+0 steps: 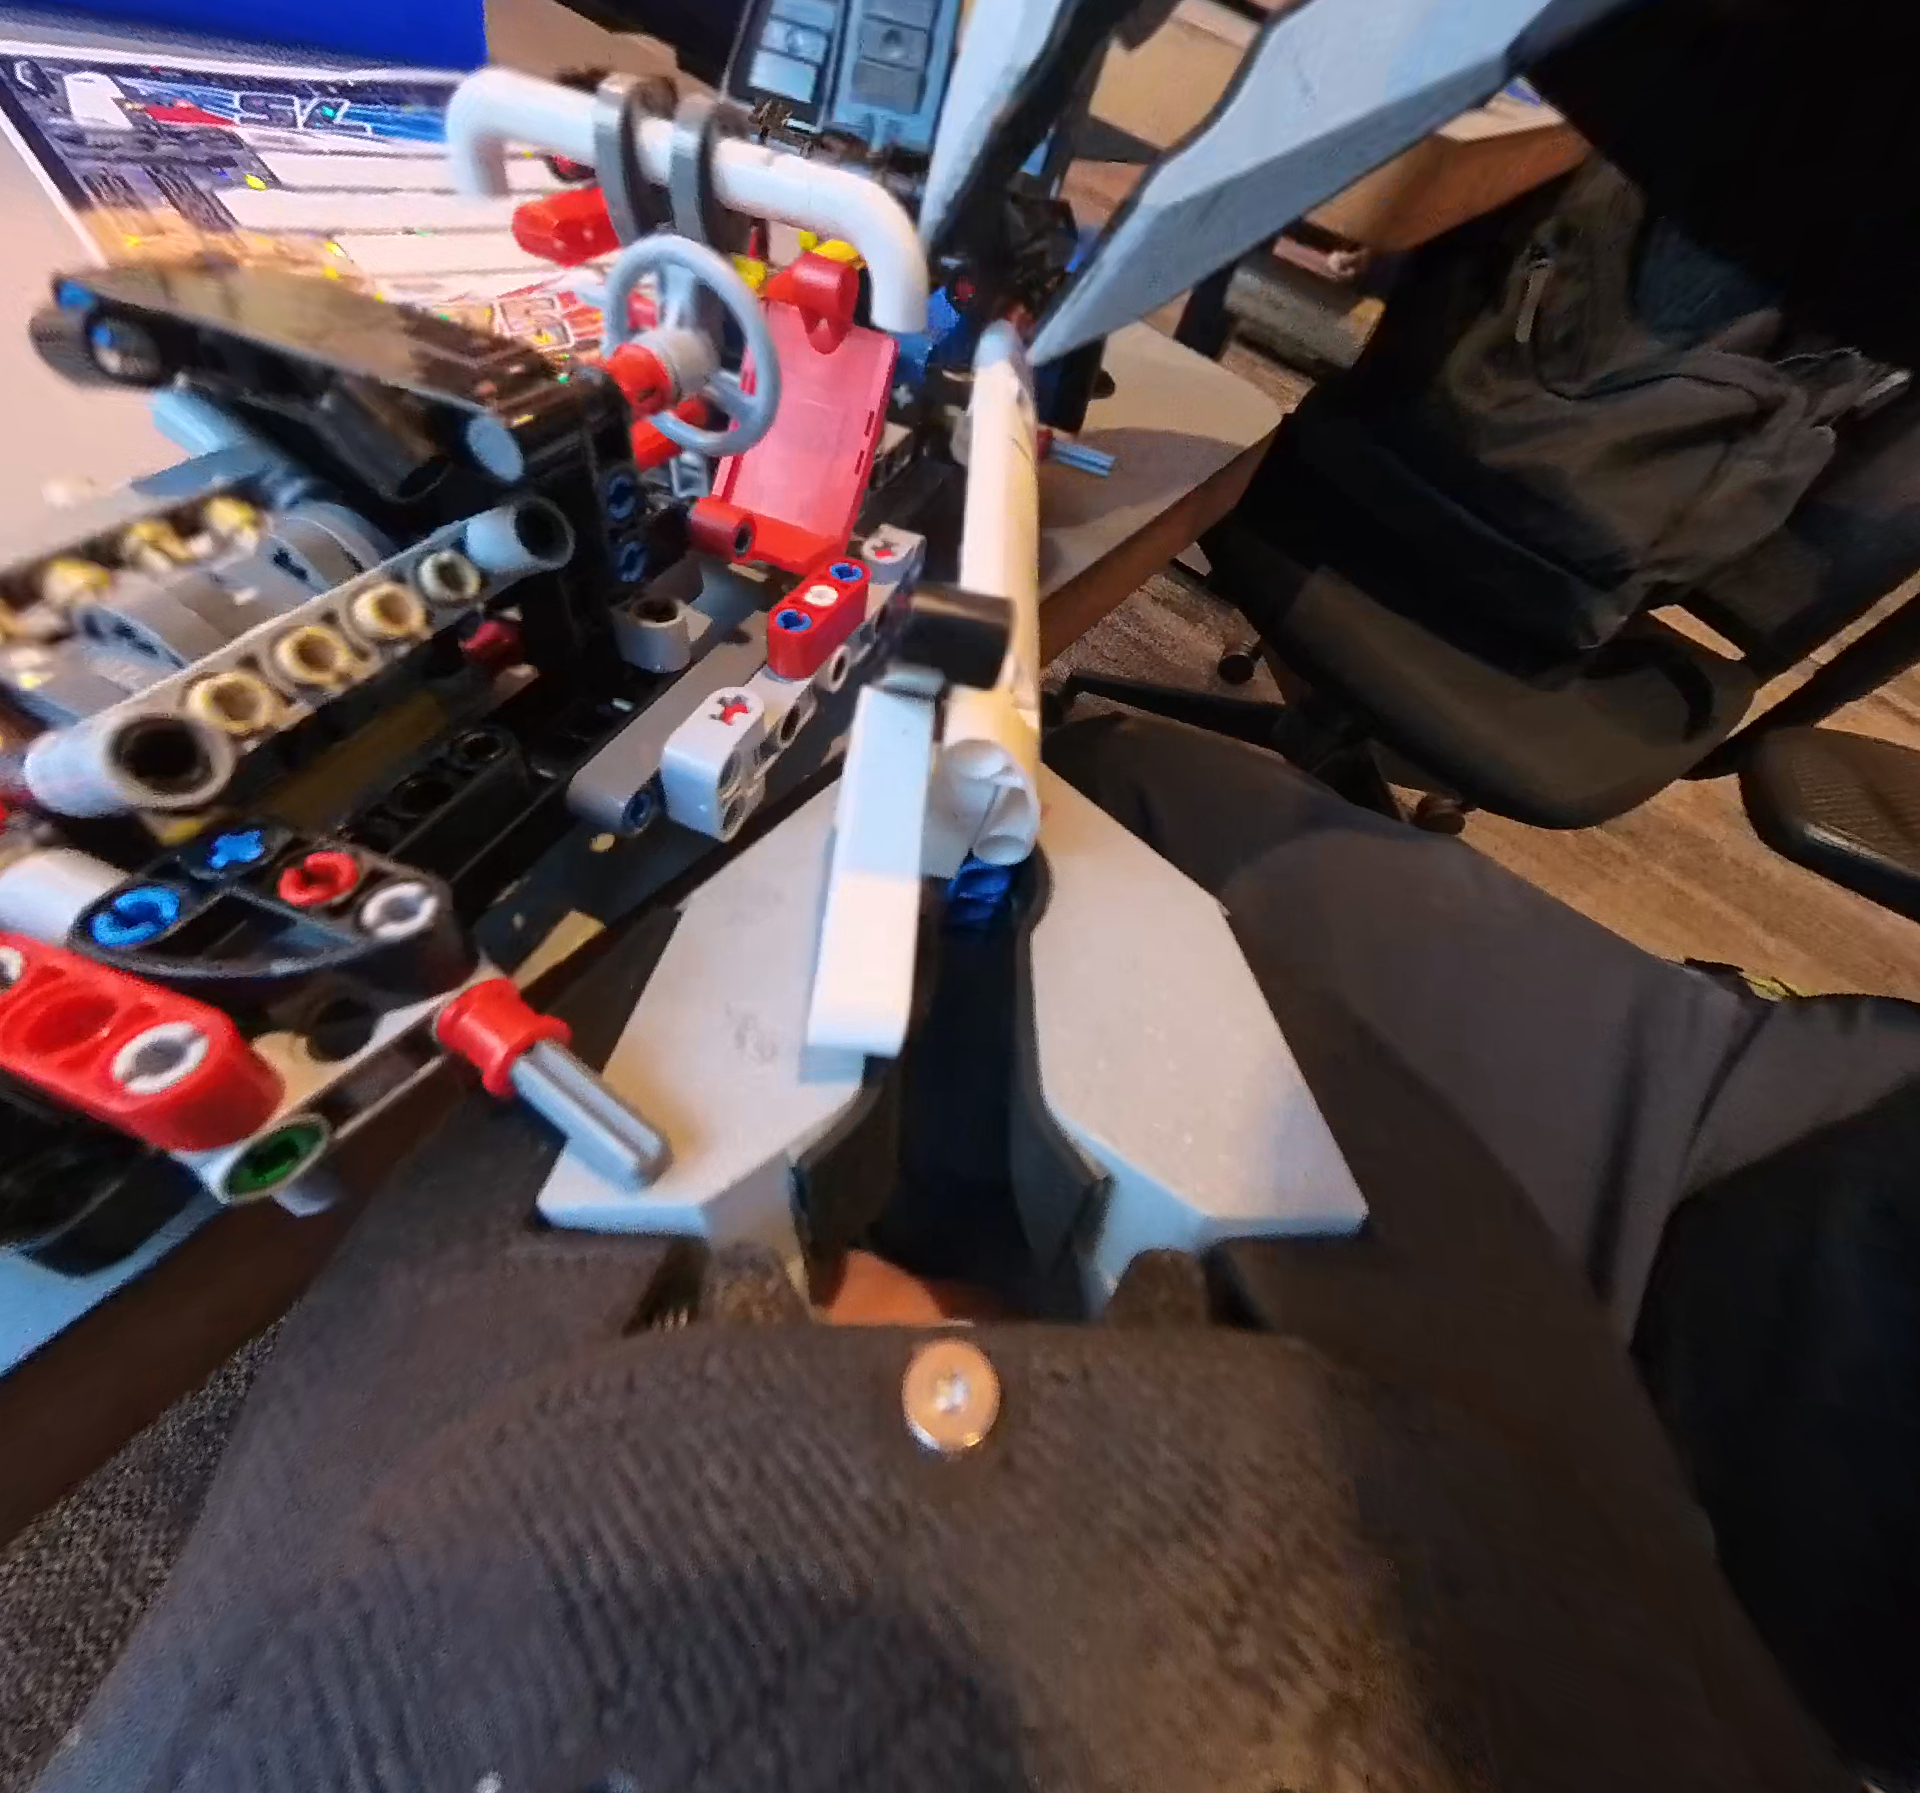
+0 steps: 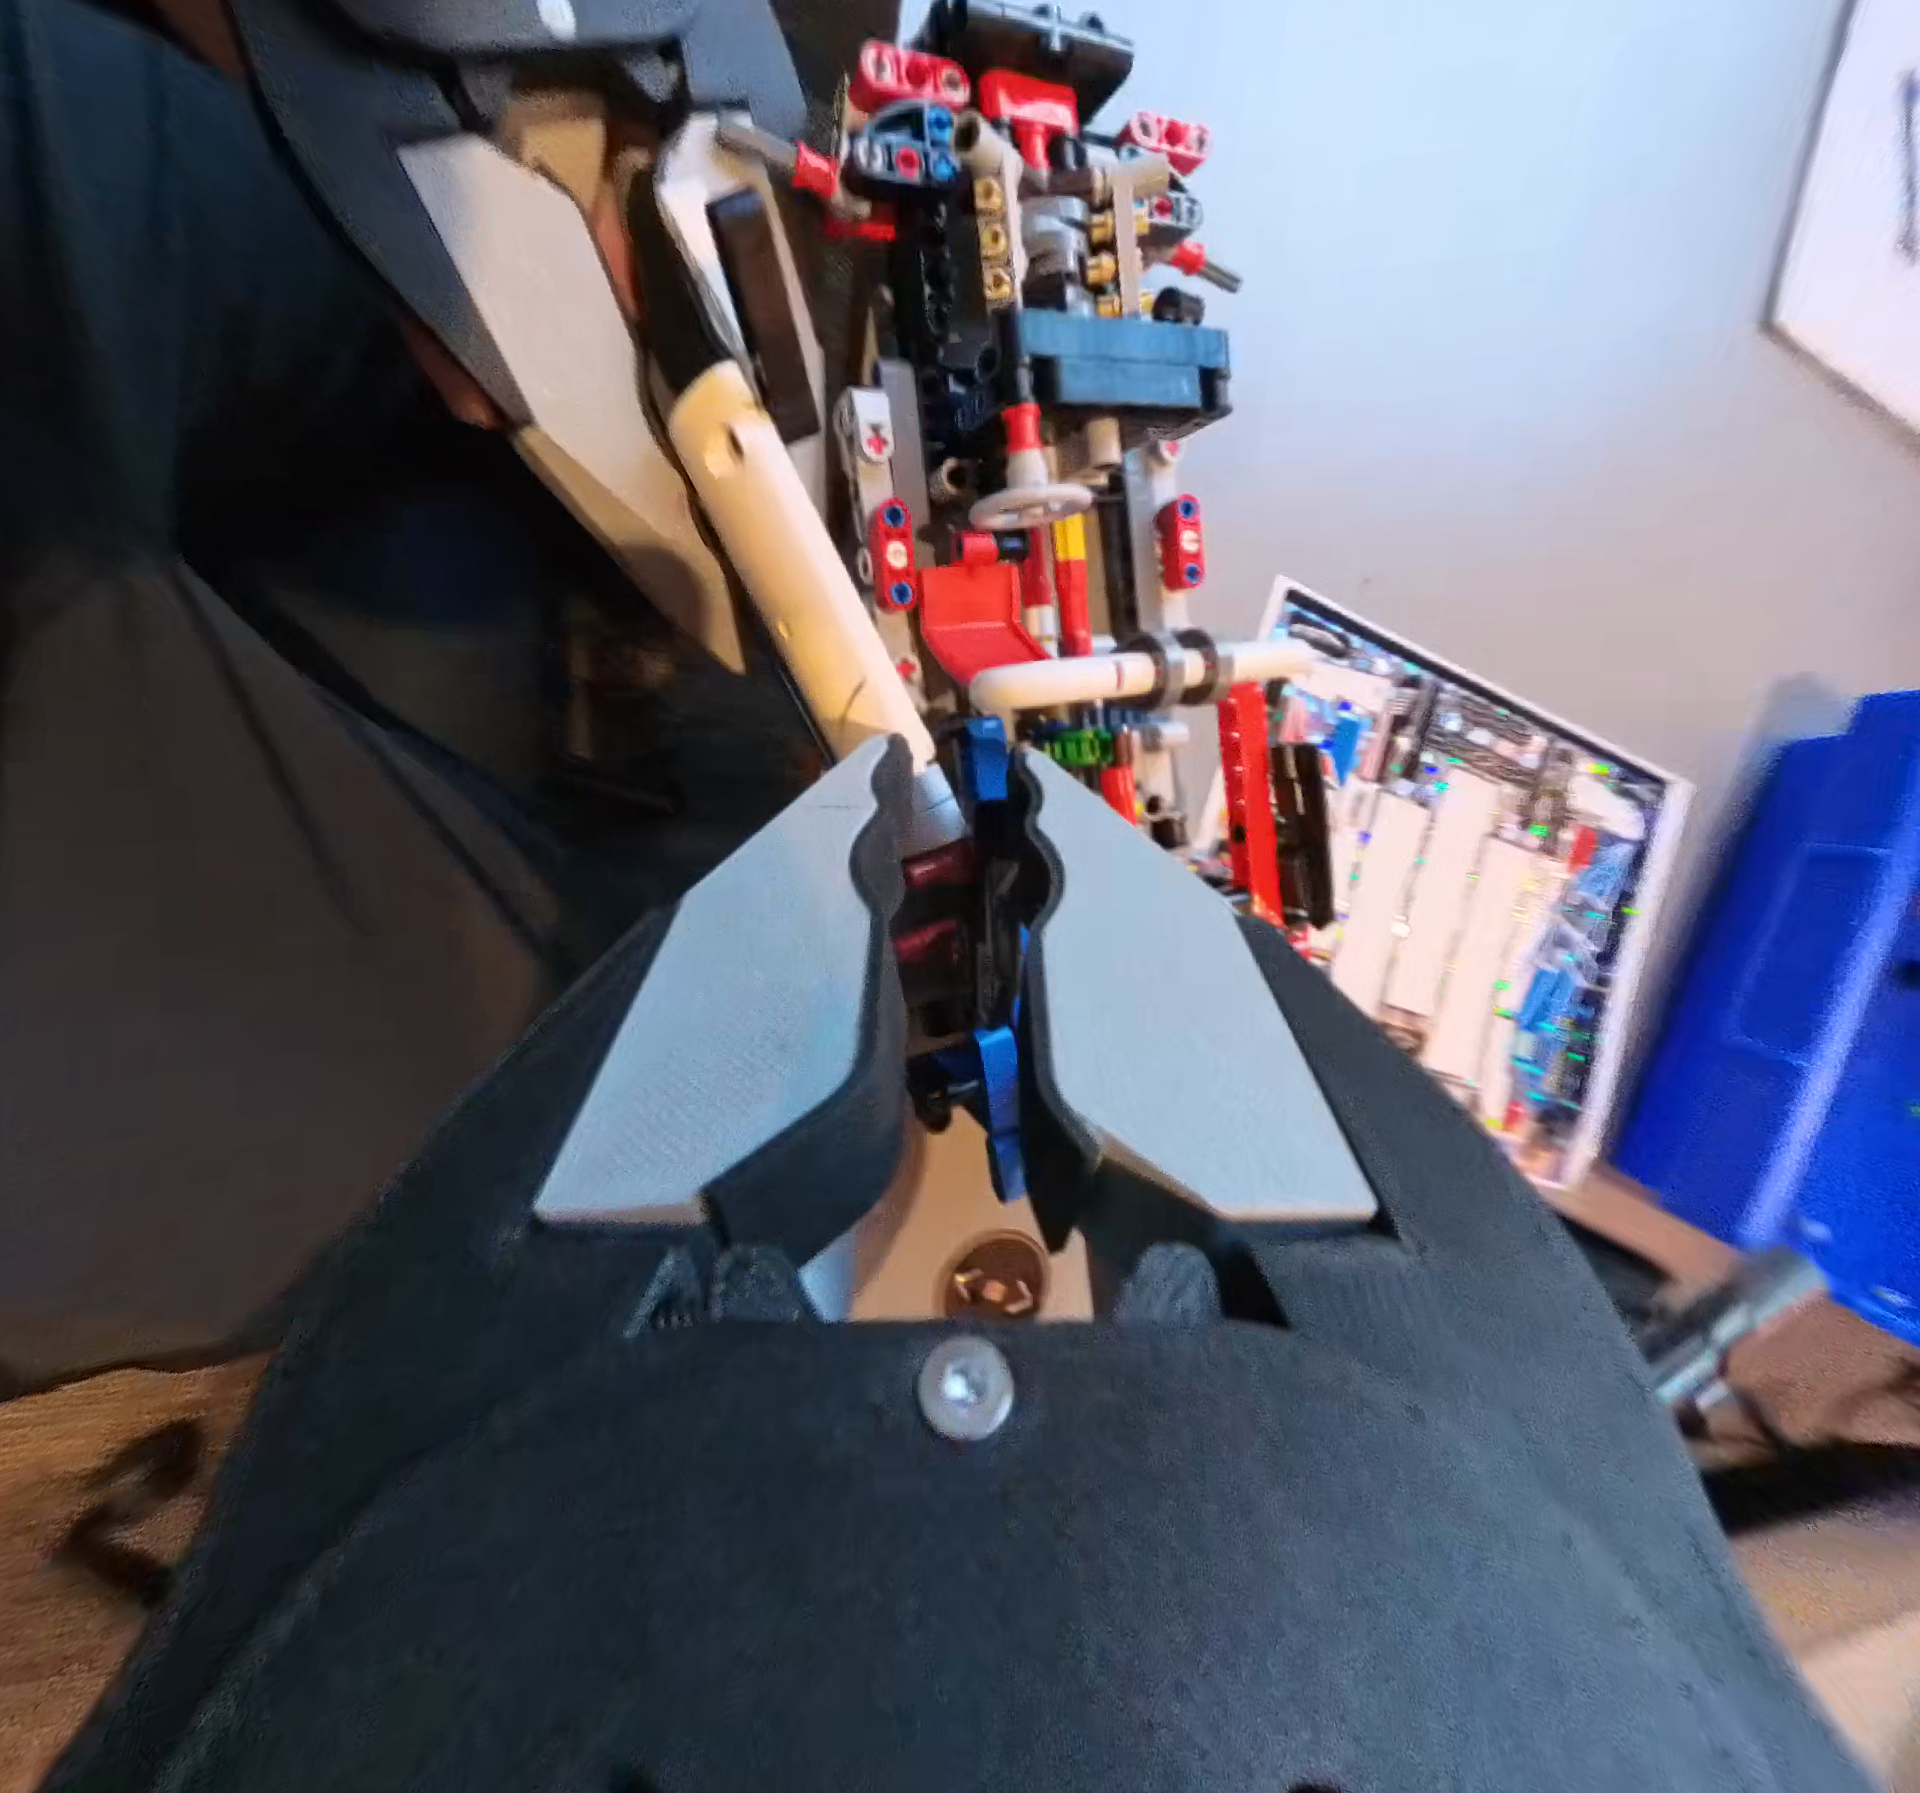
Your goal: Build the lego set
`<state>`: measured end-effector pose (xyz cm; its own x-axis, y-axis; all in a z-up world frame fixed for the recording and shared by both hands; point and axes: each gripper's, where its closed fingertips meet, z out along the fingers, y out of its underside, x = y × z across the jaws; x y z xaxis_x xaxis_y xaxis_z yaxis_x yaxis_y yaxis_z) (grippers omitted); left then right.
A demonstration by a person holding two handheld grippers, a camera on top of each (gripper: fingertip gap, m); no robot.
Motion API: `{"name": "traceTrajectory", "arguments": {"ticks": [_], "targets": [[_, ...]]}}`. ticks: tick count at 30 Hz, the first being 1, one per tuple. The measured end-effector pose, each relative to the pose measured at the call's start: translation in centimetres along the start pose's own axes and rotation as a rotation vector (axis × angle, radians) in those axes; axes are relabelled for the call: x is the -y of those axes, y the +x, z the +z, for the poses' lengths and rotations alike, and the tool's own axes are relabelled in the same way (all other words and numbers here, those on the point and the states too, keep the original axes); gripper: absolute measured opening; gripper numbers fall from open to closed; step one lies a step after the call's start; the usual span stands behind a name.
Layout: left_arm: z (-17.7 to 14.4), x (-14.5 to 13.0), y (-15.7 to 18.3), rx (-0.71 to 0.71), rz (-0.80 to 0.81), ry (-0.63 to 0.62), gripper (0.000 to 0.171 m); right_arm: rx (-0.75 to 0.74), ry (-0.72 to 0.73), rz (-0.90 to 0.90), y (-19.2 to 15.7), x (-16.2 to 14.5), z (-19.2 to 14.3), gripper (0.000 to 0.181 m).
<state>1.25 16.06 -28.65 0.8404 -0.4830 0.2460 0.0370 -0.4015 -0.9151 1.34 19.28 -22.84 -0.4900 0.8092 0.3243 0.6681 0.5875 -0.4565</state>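
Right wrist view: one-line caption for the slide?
Right gripper clamps the lego car chassis by its blue-and-black end while the left gripper holds a long white panel alongside.

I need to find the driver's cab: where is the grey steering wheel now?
In the left wrist view, the grey steering wheel is upper centre on the model, before the red seat, under the white curved tube.

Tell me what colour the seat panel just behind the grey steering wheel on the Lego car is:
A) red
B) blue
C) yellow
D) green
A: in the left wrist view the seat panel behind the steering wheel is plainly red.
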Motion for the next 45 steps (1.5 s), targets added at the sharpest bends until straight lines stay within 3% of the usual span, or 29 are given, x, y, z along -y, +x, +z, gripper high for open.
{"name": "traceTrajectory", "arguments": {"ticks": [1,4,7,14,19,26,34,41,45], "targets": [[0.0,-0.1,-0.2,0.012,-0.008,0.005,0.015,0.031,0.014,0.036,-0.1,0.2,0.0,0.016],[-0.7,-0.1,-0.5,0.042,-0.072,0.074,0.018,0.037,0.039,0.091,0.2,0.0,-0.2,0.009],[-1.5,0.3,-0.1,0.018,-0.149,0.176,0.015,0.042,0.029,0.102,0.2,-0.9,0.2,0.014],[-2.7,0.9,-0.3,0.099,-0.154,0.276,0.021,0.069,-0.030,0.050,-0.1,-1.0,0.5,0.010],[-3.0,1.1,0.2,0.085,-0.139,0.339,0.019,0.150,-0.054,0.134,-0.2,-0.9,0.5,0.009],[-2.2,0.4,0.4,0.034,-0.047,0.221,0.017,0.232,-0.077,0.218,-0.1,-0.6,0.6,0.009],[-2.4,0.5,0.3,0.009,-0.058,0.226,0.018,0.286,-0.177,0.182,-0.2,-1.1,1.3,0.008],[-2.7,1.4,0.7,-0.076,-0.213,0.327,0.018,0.287,-0.116,0.171,-0.2,-1.1,1.2,0.008],[-2.6,1.0,0.8,-0.108,-0.195,0.259,0.016,0.245,-0.112,0.154,-0.2,-1.3,1.5,0.007]]}}
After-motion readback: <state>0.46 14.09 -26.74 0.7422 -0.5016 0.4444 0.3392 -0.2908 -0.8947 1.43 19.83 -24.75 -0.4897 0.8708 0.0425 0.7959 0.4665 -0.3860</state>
